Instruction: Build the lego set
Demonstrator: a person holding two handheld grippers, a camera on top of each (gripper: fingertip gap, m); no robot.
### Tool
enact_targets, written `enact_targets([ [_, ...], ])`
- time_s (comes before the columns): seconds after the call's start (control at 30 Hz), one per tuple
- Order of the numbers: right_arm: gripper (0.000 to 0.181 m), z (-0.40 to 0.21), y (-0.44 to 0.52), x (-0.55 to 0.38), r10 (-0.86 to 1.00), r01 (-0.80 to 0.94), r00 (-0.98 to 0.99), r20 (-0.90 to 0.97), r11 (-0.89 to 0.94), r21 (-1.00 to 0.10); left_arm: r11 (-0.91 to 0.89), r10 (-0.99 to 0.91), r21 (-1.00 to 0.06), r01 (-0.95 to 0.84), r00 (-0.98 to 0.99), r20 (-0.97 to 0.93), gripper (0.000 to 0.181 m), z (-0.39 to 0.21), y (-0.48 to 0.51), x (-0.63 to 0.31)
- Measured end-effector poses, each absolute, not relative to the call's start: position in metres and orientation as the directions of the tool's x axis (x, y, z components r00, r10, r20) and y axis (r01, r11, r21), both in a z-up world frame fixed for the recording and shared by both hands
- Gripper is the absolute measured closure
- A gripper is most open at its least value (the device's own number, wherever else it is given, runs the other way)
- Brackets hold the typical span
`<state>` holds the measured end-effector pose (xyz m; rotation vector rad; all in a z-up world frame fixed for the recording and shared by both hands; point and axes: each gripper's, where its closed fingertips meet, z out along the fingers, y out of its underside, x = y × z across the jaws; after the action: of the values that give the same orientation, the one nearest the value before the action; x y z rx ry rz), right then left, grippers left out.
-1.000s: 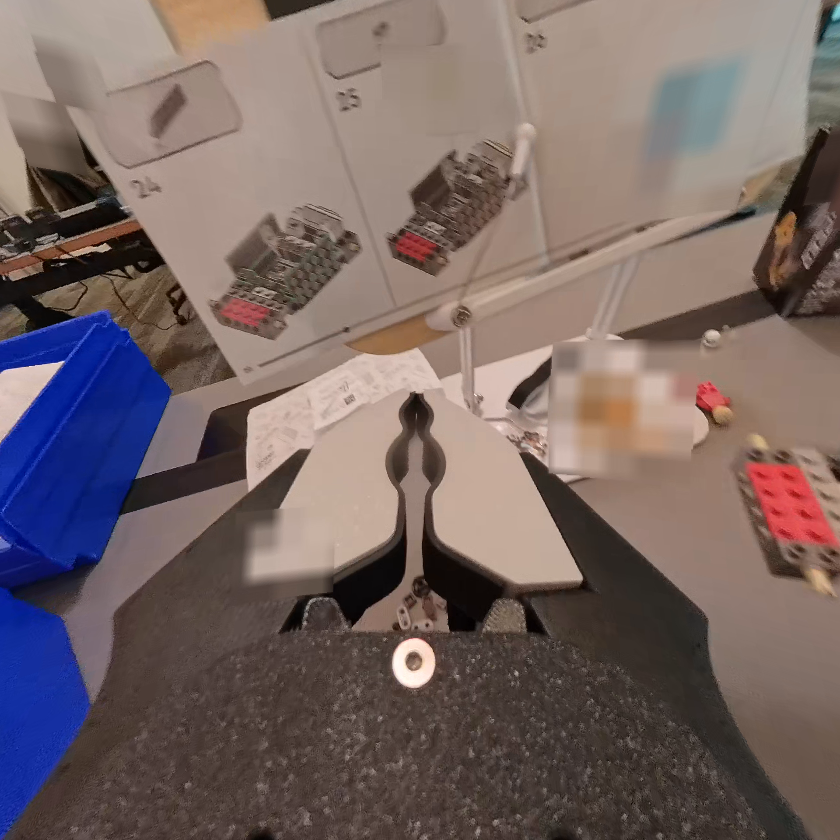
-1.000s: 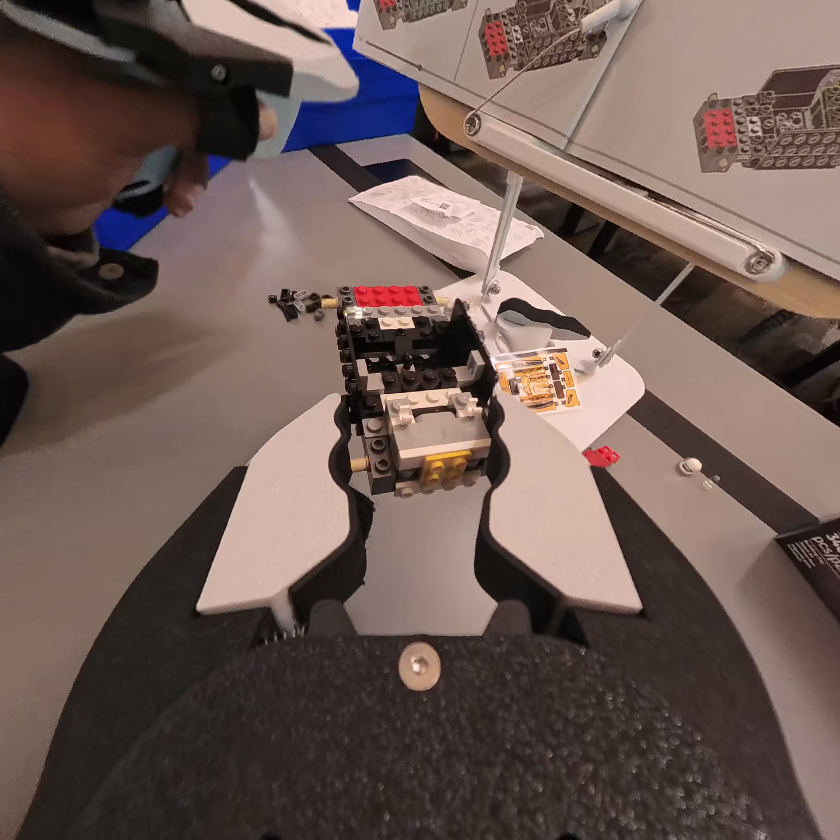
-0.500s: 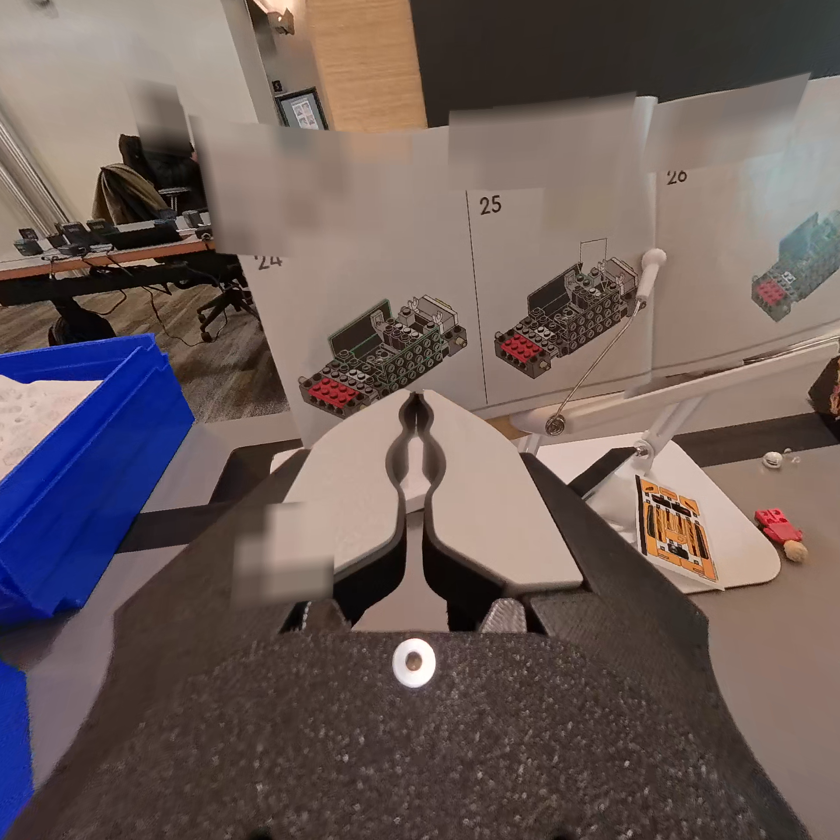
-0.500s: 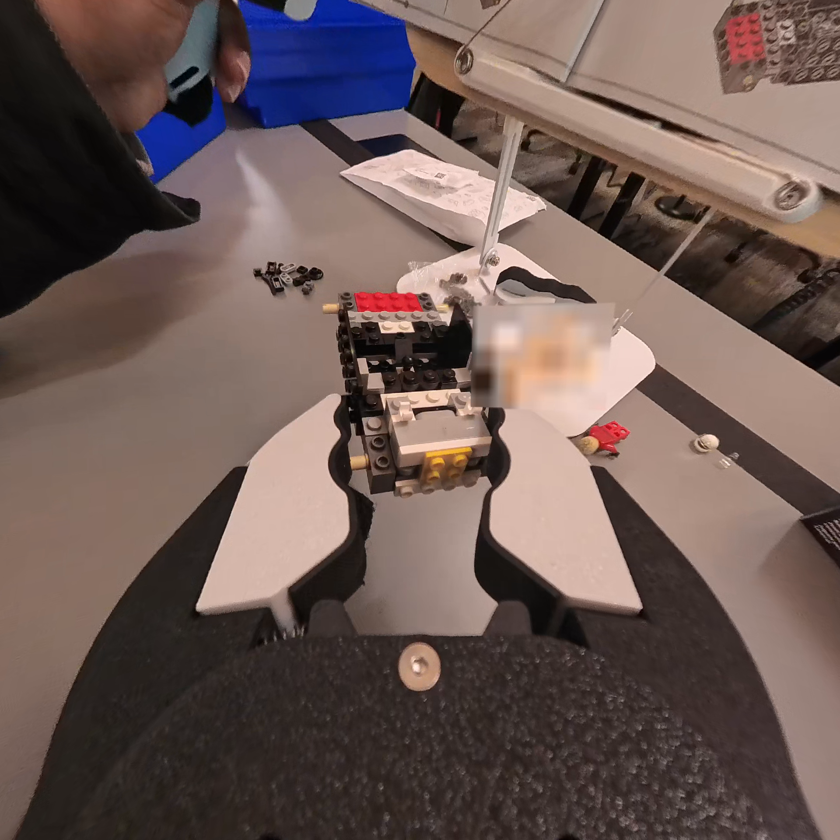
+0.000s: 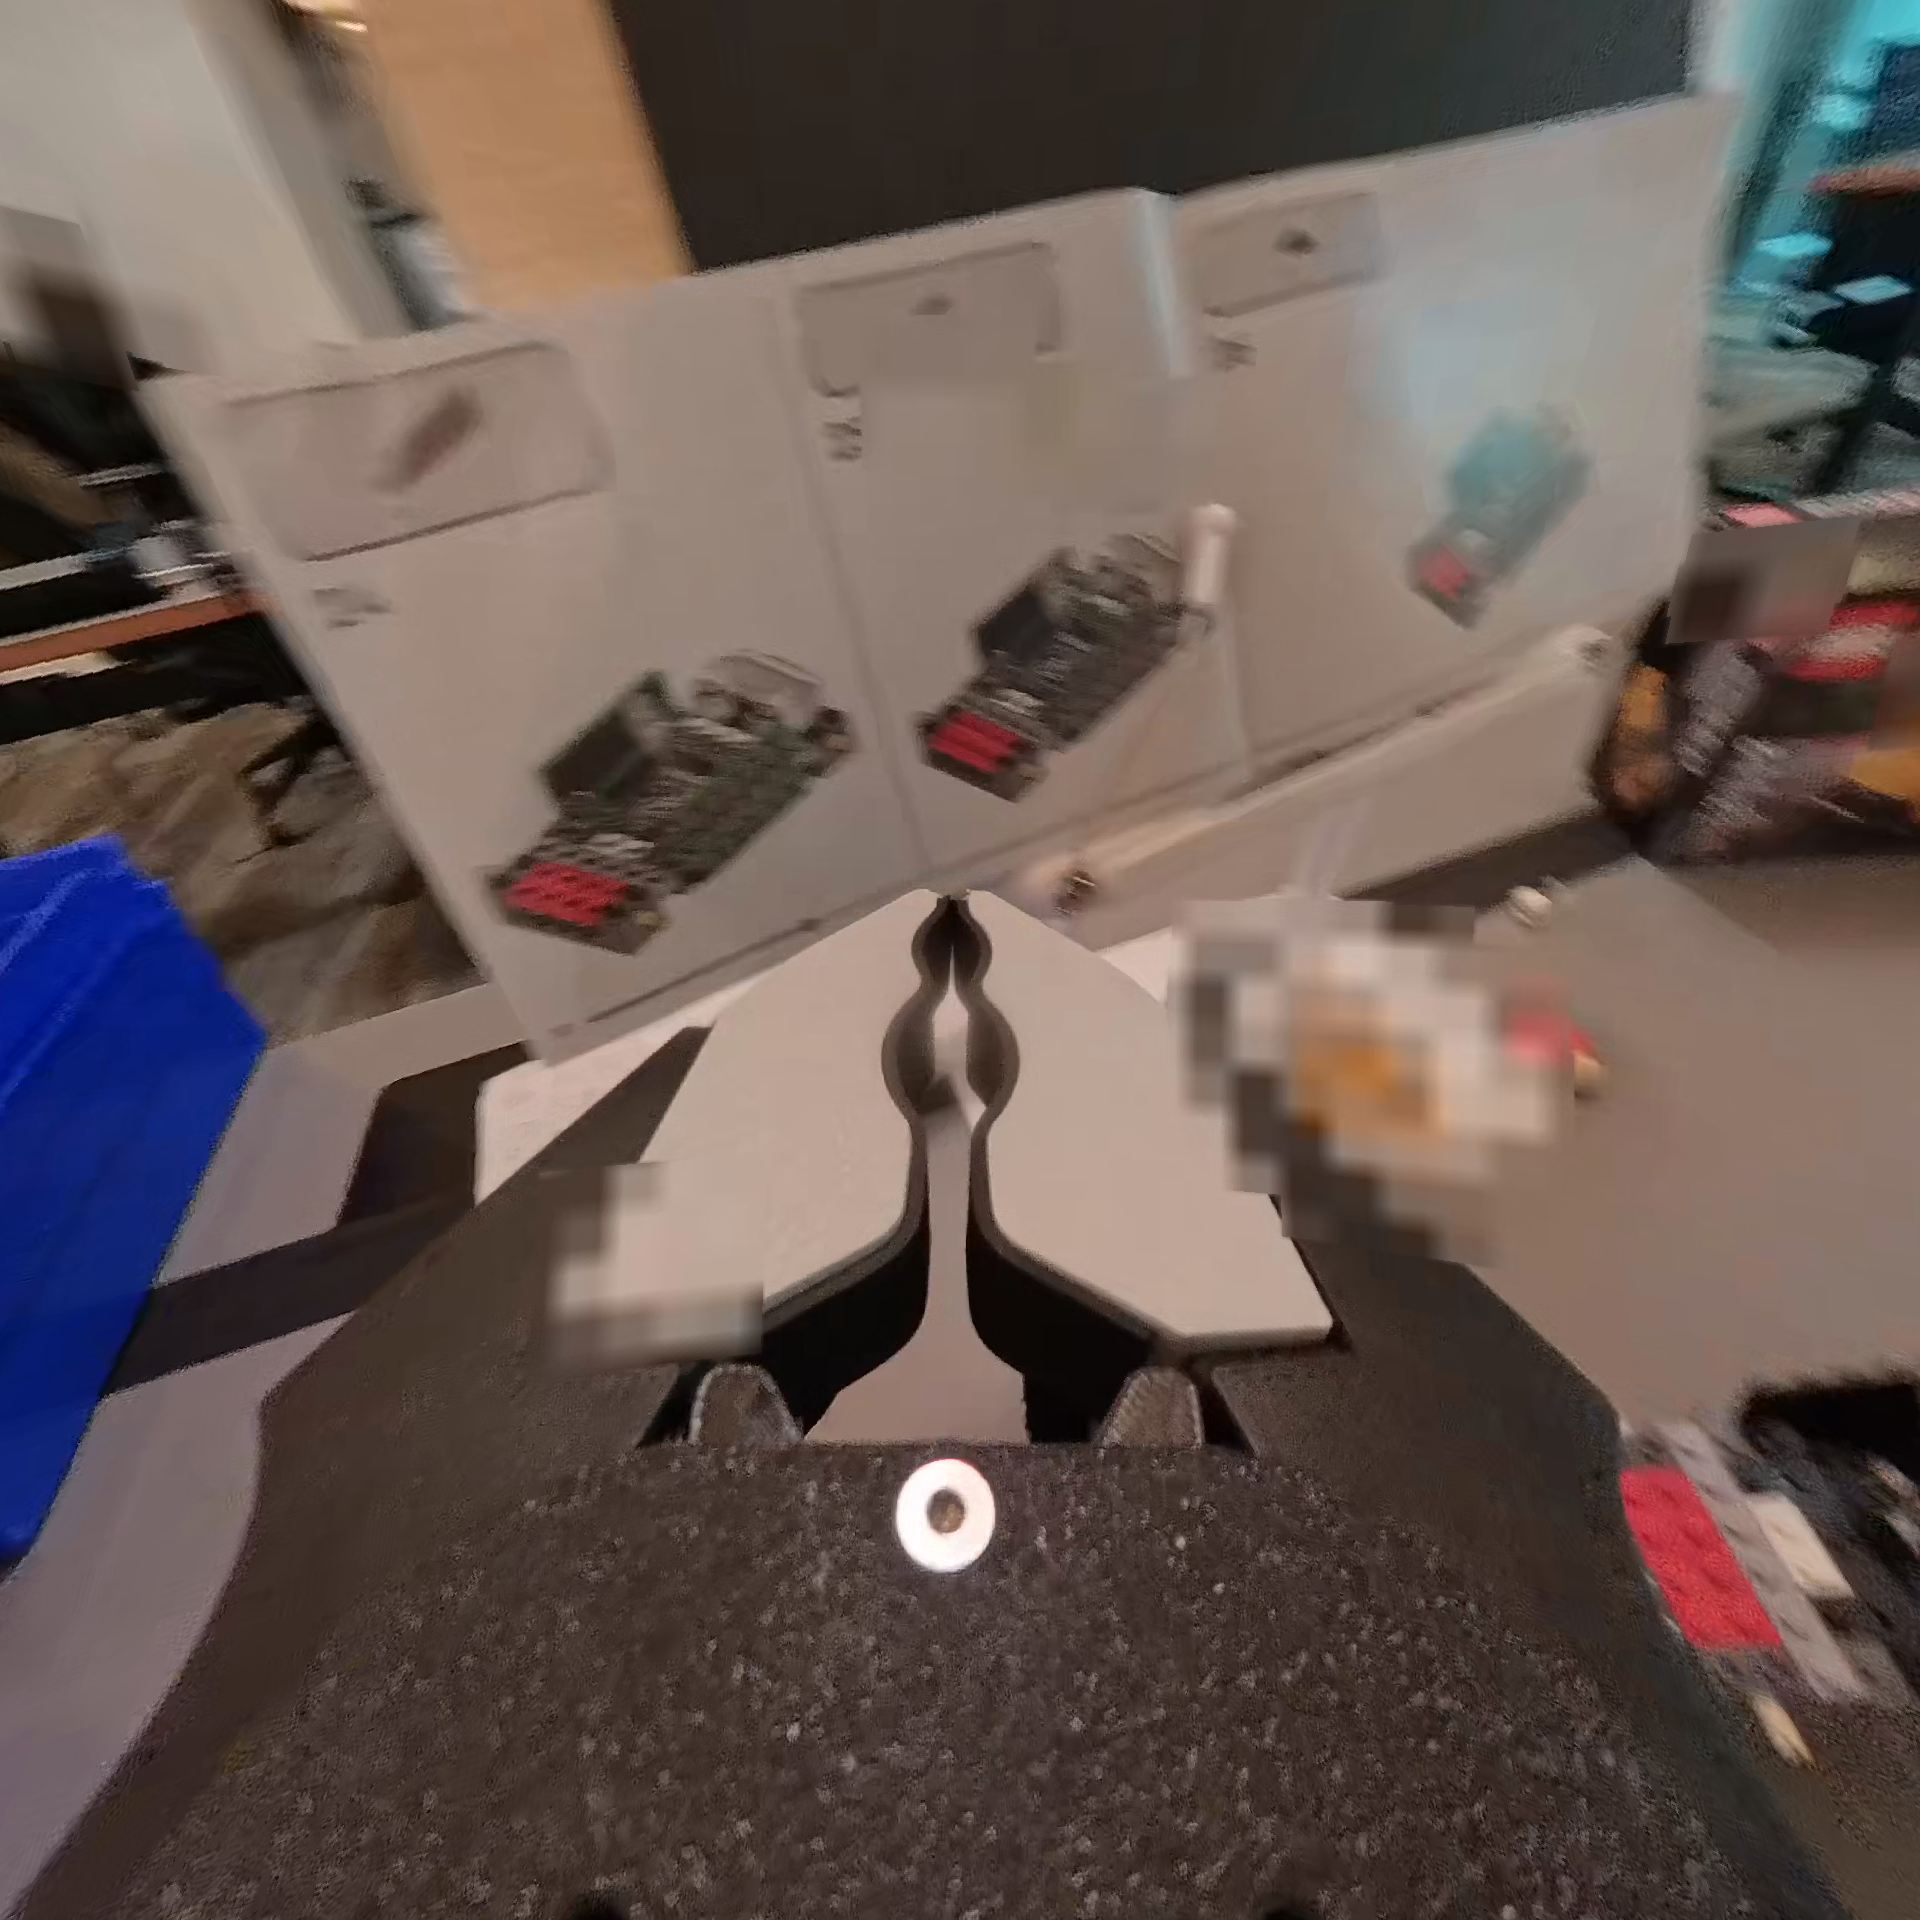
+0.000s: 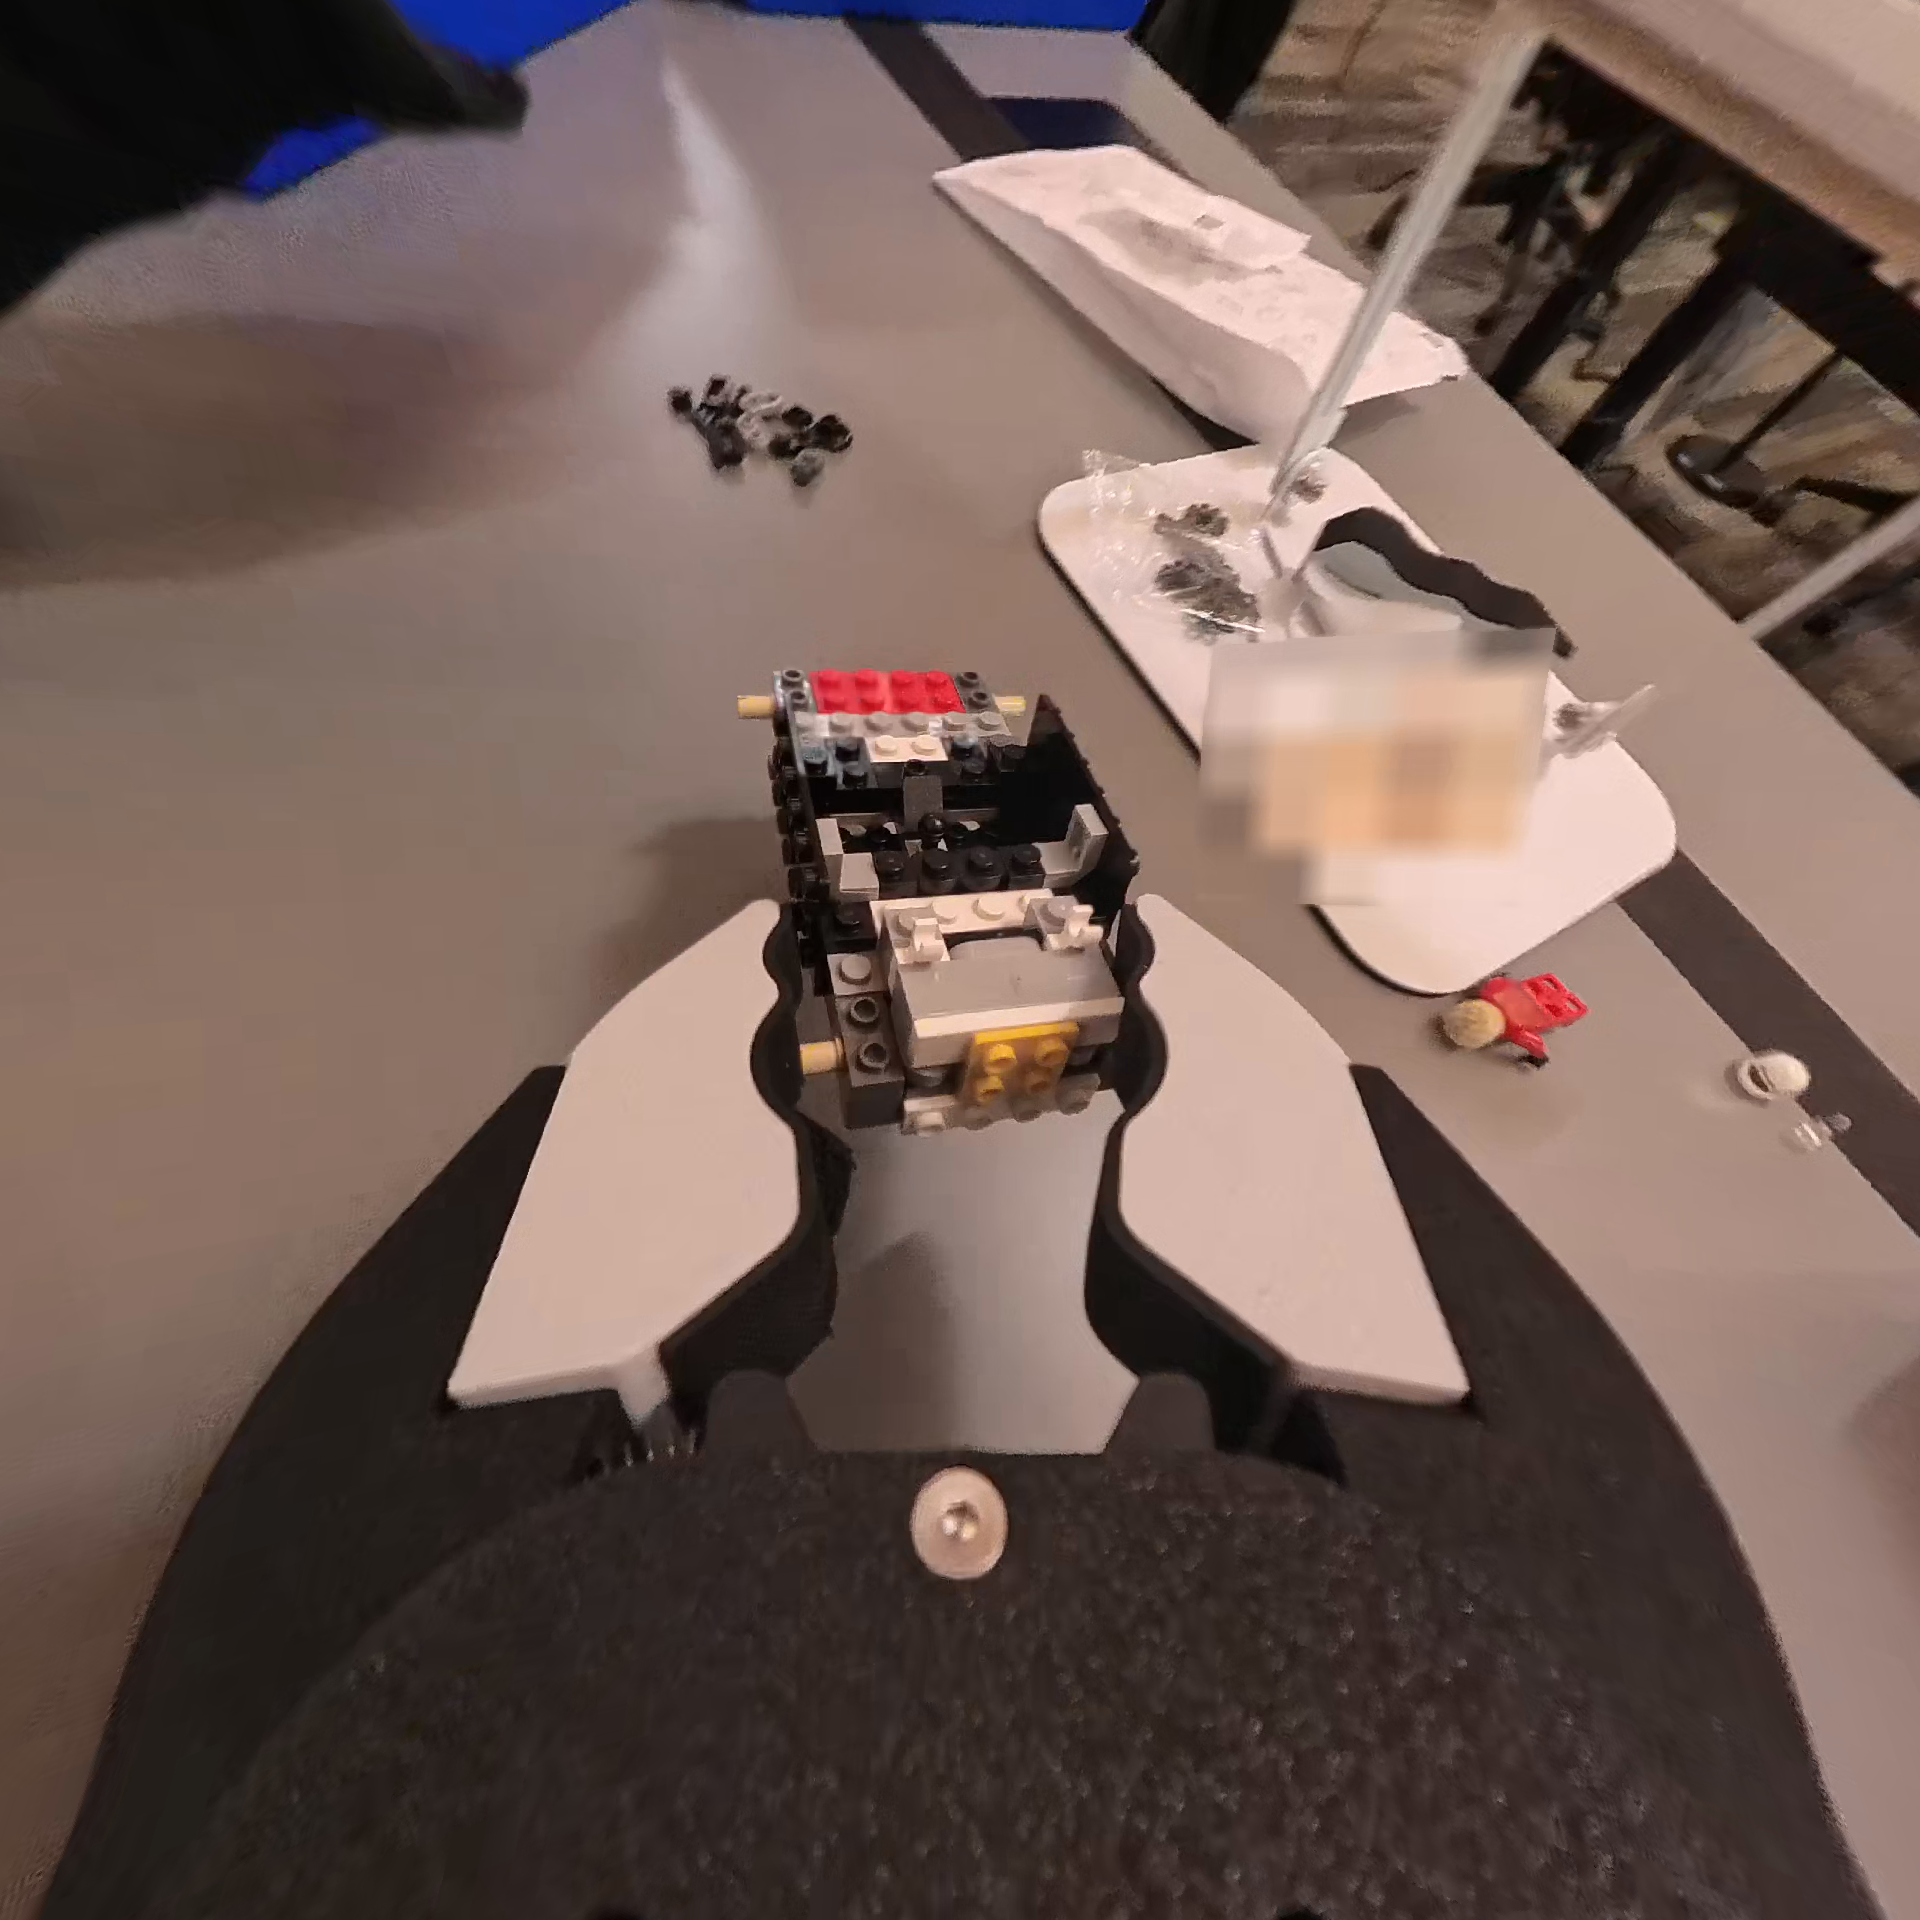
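The right claw (image 6: 951, 1023) clamps the lego build (image 6: 940, 894): black and grey body, red plate at its far end, yellow brick nearest. The left claw (image 5: 951, 914) is pressed closed, empty.

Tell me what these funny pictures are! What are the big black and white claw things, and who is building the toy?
A person holds two hand tools, one in each hand. Each has a camera looking along its two fingers, so each picture is one tool's view.

In the left view, the left gripper is closed. Whether it pinches a tiny piece, I cannot tell. It faces the instruction booklet on a stand, with a blue bin beside it.

In the right view, the right gripper squeezes the half-built lego car on the grey table. Nearby lie a pile of small dark pieces, a white paper bag and a little red lego figure.
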<state>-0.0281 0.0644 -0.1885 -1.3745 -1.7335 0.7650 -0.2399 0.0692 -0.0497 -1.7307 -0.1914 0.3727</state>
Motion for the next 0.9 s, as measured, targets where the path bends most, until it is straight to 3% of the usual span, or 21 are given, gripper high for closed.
enact_targets([
  [0.13,0.123,-0.205,0.038,-0.022,0.929,0.489,-0.309,0.204,0.339,-0.804,-0.3,-0.042,-0.944,-0.136,0.991,-0.129,0.181,-0.083,0.071,-0.172],
  [0.23,0.123,-0.212,0.017,-0.016,0.89,0.463,-0.429,0.155,0.364,-0.808,-0.355,-0.295,-0.922,-0.154,0.954,-0.045,0.155,-0.119,0.054,-0.117],
  [0.4,0.123,-0.218,-0.001,-0.01,0.843,0.428,-0.525,0.119,0.382,-0.819,-0.408,-0.504,-0.869,-0.279,0.863,-0.041,0.128,-0.177,0.017,-0.064],
  [0.5,0.123,-0.223,-0.008,-0.006,0.813,0.415,-0.57,0.117,0.407,-0.814,-0.49,-0.639,-0.788,-0.371,0.769,0.035,0.101,-0.211,-0.008,-0.035],
  [0.63,0.123,-0.238,-0.017,0.003,0.77,0.441,-0.63,0.104,0.464,-0.768,-0.511,-0.701,-0.725,-0.461,0.712,0.042,0.105,-0.23,-0.023,-0.023],
  [0.9,0.123,-0.249,-0.01,0.003,0.784,0.494,-0.612,0.103,0.481,-0.724,-0.505,-0.763,-0.718,-0.479,0.637,0.112,0.103,-0.232,-0.04,-0.013],
])
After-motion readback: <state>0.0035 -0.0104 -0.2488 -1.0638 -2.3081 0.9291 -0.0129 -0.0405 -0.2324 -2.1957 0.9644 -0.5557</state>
